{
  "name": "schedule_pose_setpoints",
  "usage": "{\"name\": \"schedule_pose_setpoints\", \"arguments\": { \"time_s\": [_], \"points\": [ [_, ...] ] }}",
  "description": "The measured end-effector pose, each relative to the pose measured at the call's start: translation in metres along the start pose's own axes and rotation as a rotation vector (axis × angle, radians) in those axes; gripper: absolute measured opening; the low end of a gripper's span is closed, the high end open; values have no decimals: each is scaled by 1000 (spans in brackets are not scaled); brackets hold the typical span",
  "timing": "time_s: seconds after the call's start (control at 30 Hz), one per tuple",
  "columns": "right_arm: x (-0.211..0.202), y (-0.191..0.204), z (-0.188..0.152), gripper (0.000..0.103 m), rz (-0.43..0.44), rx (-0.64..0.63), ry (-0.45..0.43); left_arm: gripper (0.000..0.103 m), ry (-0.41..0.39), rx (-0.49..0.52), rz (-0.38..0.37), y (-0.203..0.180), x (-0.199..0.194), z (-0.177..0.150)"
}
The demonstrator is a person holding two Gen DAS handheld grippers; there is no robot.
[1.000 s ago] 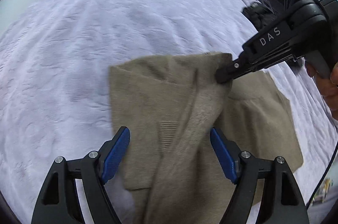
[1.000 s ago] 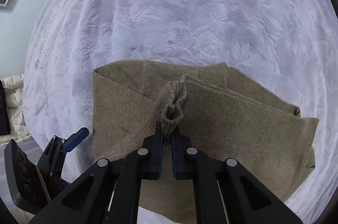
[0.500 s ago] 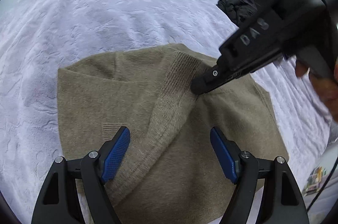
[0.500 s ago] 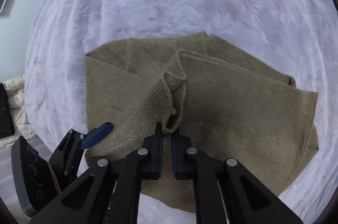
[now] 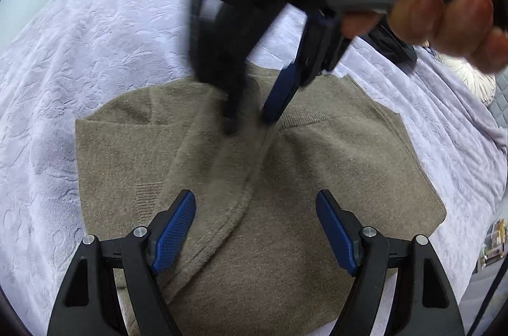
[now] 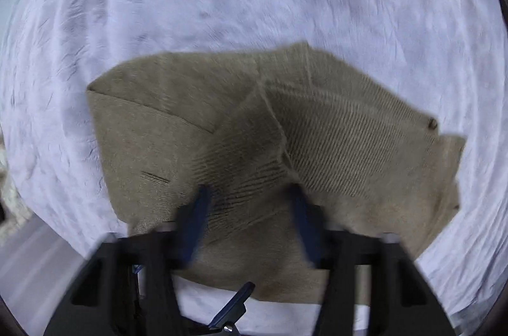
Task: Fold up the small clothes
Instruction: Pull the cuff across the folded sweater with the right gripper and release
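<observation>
step: we're mid sleeve-fold on the khaki knit sweater [image 5: 285, 177] | right tongs [image 5: 250, 121] apart, holding nothing | left tongs [image 5: 255, 236] wide | next: we'd grab frame-bottom hem

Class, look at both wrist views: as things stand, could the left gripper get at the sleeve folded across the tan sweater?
Probably yes. The left gripper is open, straddling the sleeve on the sweater. The right gripper, also open, hovers farther along, not blocking.

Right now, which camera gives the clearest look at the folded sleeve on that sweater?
The left wrist view: the sleeve lies sharp, running diagonally across the tan sweater. The right wrist view is motion-blurred; there the sleeve shows only as a smeared ribbed band.
</observation>
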State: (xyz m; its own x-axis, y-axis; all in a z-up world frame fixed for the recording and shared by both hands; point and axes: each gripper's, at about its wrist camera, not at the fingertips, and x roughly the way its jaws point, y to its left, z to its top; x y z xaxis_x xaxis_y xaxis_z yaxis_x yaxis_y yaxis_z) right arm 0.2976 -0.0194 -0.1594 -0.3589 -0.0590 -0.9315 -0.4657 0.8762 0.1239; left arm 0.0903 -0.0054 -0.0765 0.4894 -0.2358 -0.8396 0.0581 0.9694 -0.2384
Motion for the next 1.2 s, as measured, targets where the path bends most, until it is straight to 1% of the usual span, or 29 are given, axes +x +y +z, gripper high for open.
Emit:
{"name": "schedule_pose_setpoints", "arguments": {
  "time_s": [0.03, 0.07, 0.1, 0.17, 0.23, 0.27, 0.3, 0.33, 0.37, 0.4, 0.43, 0.53, 0.6, 0.67, 0.77, 0.8, 0.87, 0.9, 0.97, 1.03, 1.07, 1.1, 1.17, 1.2],
  "points": [
    [3, -8, -1, 5, 78, 45, 4, 78, -2, -7, 7, 2, -1, 0],
    [-1, -13, -3, 5, 135, 65, -26, 78, -8, -14, 20, 5, -5, -1],
    [-8, -12, -4, 5, 168, 49, -65, 78, -23, -27, 39, 9, -10, -1],
    [-29, 2, -2, 5, 259, -33, -158, 78, -50, -65, 68, 20, -21, 0],
    [-47, 25, 4, 5, 362, -138, -212, 78, -66, -106, 98, 34, -33, 1],
    [-54, 36, 5, 5, 390, -181, -237, 78, -70, -118, 113, 41, -38, 1],
    [-61, 45, 7, 6, 388, -213, -271, 78, -73, -125, 124, 45, -44, 2],
    [-66, 55, 8, 10, 361, -236, -300, 78, -76, -130, 131, 51, -50, 2],
    [-70, 58, 5, 23, 343, -247, -316, 78, -75, -132, 131, 54, -54, 2],
    [-72, 58, 3, 40, 330, -248, -327, 78, -70, -136, 120, 56, -56, 3],
    [-72, 55, 0, 45, 316, -243, -331, 78, -61, -139, 102, 58, -56, 4],
    [-65, 31, -11, 45, 295, -207, -313, 78, -16, -143, 40, 55, -41, 10],
    [-63, 2, -24, 45, 275, -163, -310, 78, 18, -151, 1, 55, -22, 17],
    [-52, -26, -35, 45, 257, -99, -310, 78, 50, -163, 16, 60, -4, 20],
    [-31, -79, -57, 45, 226, 3, -314, 78, 124, -215, 56, 79, 14, 19],
    [-22, -98, -66, 45, 206, 44, -300, 78, 131, -229, 56, 85, 12, 18],
    [-2, -135, -87, 45, 179, 126, -268, 78, 140, -218, 68, 86, 5, 16],
    [6, -151, -99, 45, 179, 170, -258, 78, 149, -203, 85, 84, 0, 15],
    [17, -178, -124, 45, 207, 245, -260, 78, 176, -186, 118, 80, -6, 13],
    [22, -196, -150, 48, 223, 290, -275, 78, 209, -206, 138, 80, -11, 9],
    [24, -201, -160, 53, 229, 301, -281, 78, 214, -225, 136, 80, -15, 7],
    [26, -205, -171, 57, 235, 307, -287, 78, 219, -246, 135, 80, -19, 4],
    [30, -208, -188, 57, 243, 304, -298, 79, 225, -274, 139, 79, -25, -2],
    [33, -209, -196, 57, 241, 300, -301, 83, 230, -286, 143, 77, -29, -5]
  ]
}}
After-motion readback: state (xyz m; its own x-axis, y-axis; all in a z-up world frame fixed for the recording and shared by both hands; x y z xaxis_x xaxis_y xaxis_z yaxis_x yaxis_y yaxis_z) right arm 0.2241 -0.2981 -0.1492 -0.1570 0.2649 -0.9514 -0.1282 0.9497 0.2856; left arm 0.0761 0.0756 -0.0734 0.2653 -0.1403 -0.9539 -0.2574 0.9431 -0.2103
